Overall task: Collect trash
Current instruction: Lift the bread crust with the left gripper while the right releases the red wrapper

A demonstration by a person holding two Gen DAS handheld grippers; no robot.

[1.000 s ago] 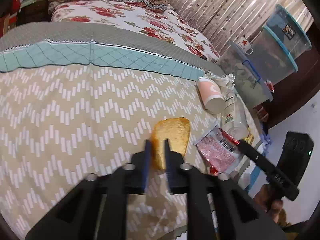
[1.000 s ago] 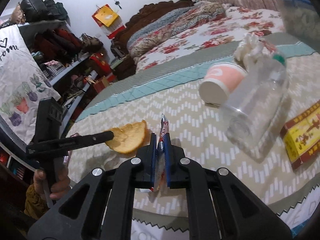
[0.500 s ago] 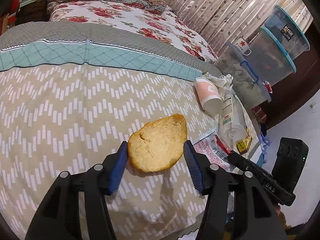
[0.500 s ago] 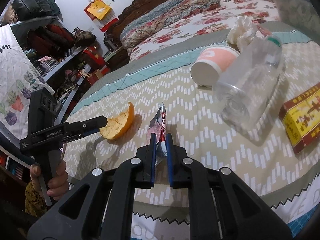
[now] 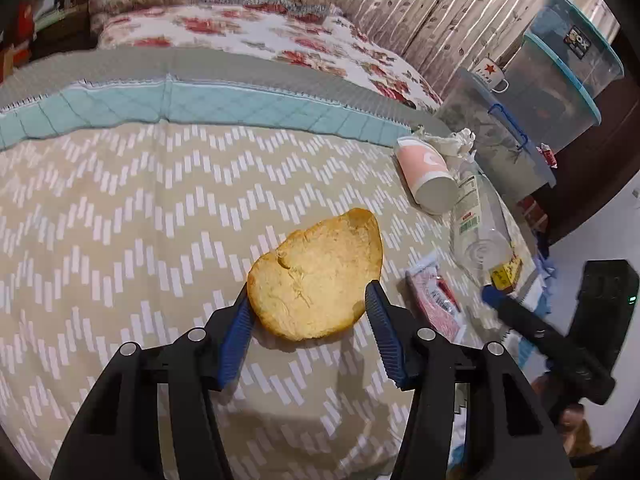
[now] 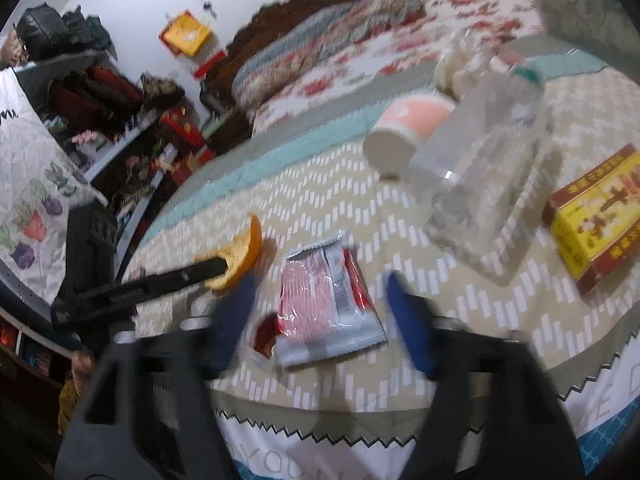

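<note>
The left gripper point(image 5: 308, 304) is closing its fingers on the orange peel point(image 5: 316, 276), pads touching its edges, its long axis slanting toward the paper cup point(image 5: 426, 174); the right gripper point(image 6: 320, 300) is spreading wide over the snack wrapper point(image 6: 326, 300), which is lying flat on the bed point(image 5: 140, 208), lengthwise away from the fingers.

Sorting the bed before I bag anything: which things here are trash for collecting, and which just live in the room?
Trash on the bed:
orange peel
snack wrapper
paper cup
plastic bottle
crumpled tissue
yellow box

Just lying about:
storage bins
mug
floral bedding
</note>
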